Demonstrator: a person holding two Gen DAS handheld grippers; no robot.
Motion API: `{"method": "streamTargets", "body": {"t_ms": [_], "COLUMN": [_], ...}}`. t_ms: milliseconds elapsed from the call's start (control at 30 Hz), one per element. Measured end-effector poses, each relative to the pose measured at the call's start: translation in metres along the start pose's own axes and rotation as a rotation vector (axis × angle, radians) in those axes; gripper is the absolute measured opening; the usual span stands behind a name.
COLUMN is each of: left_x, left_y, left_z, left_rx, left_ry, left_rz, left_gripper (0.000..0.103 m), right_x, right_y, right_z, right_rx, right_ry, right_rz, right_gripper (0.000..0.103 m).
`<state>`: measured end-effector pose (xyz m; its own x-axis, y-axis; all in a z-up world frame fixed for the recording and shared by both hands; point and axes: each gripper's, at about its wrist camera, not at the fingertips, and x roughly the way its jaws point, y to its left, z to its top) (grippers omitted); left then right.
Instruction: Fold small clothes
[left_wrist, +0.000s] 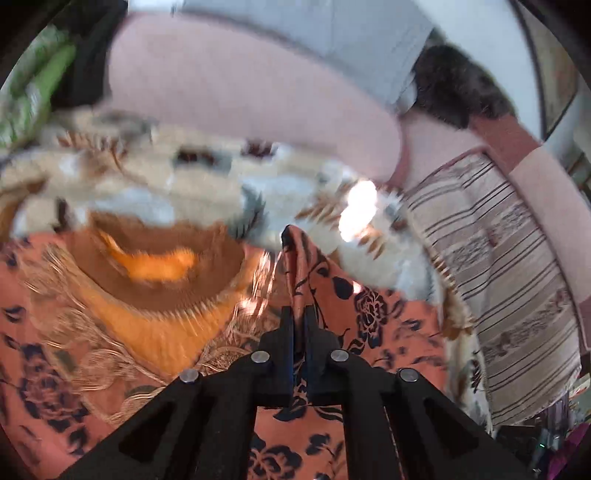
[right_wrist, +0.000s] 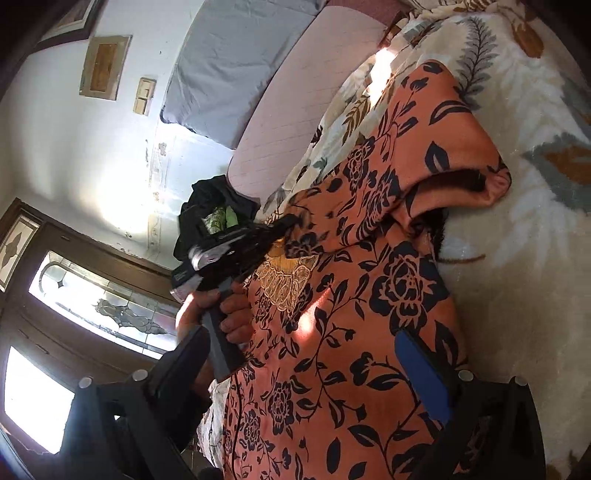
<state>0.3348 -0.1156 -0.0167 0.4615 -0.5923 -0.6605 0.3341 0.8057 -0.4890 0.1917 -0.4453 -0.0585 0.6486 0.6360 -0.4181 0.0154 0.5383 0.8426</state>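
An orange garment with dark blue flowers lies spread on a bed, and its embroidered neckline is blurred at the left. In the left wrist view my left gripper is shut on a raised fold of this garment, and the cloth stands up between the tips. The right wrist view shows the same garment, one sleeve folded over at its far end. A hand holds the left gripper at the garment's left edge. My right gripper hangs open above the near part of the garment, its blue pad clear of the cloth.
Under the garment lies a fleecy cream blanket with leaf prints. Behind it are a pink mattress and a grey pillow. A striped cloth hangs at the right. A black bag sits by the bed's edge, near a glazed door.
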Motion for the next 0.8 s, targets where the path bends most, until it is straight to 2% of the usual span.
{"method": "streamTargets", "body": {"t_ms": [67, 133, 200, 267, 333, 400, 467, 533, 667, 733, 800], "left_x": [-0.048, -0.085, -0.106, -0.11, -0.106, -0.093, -0.081, -0.083, -0.115, -0.12, -0.122], "left_y": [0.0, 0.013, 0.036, 0.063, 0.094, 0.125, 0.141, 0.15, 0.154, 0.156, 0.164], "left_z": [0.002, 0.001, -0.006, -0.015, -0.027, -0.04, -0.051, -0.058, -0.05, -0.043, -0.042], "left_rx": [0.005, -0.015, -0.042, -0.07, -0.14, -0.192, -0.188, -0.197, -0.205, -0.197, -0.193], "left_ry": [-0.105, -0.18, -0.202, -0.184, -0.153, -0.079, -0.028, -0.036, -0.137, -0.141, -0.123], "left_rz": [-0.02, 0.012, 0.045, 0.126, 0.183, 0.234, 0.293, 0.31, 0.315, 0.305, 0.329], "left_gripper": [0.004, 0.004, 0.004, 0.004, 0.004, 0.004, 0.004, 0.004, 0.004, 0.004, 0.004], "right_x": [0.0, 0.0, 0.002, 0.004, 0.005, 0.006, 0.007, 0.009, 0.013, 0.013, 0.014], "right_y": [-0.001, -0.001, -0.001, -0.001, -0.001, 0.0, 0.002, 0.003, 0.004, 0.001, 0.001], "right_z": [0.0, 0.0, -0.001, -0.003, -0.004, -0.004, -0.004, -0.005, -0.006, -0.006, -0.006], "right_rx": [-0.001, -0.008, -0.019, -0.019, -0.023, -0.028, -0.037, -0.052, -0.062, -0.058, -0.06], "right_ry": [-0.007, -0.009, -0.005, 0.0, 0.001, -0.003, -0.006, -0.007, -0.013, -0.022, -0.023], "right_rz": [-0.014, -0.025, -0.041, -0.052, -0.061, -0.072, -0.084, -0.101, -0.125, -0.137, -0.146], "right_gripper": [0.102, 0.102, 0.102, 0.102, 0.102, 0.102, 0.102, 0.102, 0.102, 0.102, 0.102]}}
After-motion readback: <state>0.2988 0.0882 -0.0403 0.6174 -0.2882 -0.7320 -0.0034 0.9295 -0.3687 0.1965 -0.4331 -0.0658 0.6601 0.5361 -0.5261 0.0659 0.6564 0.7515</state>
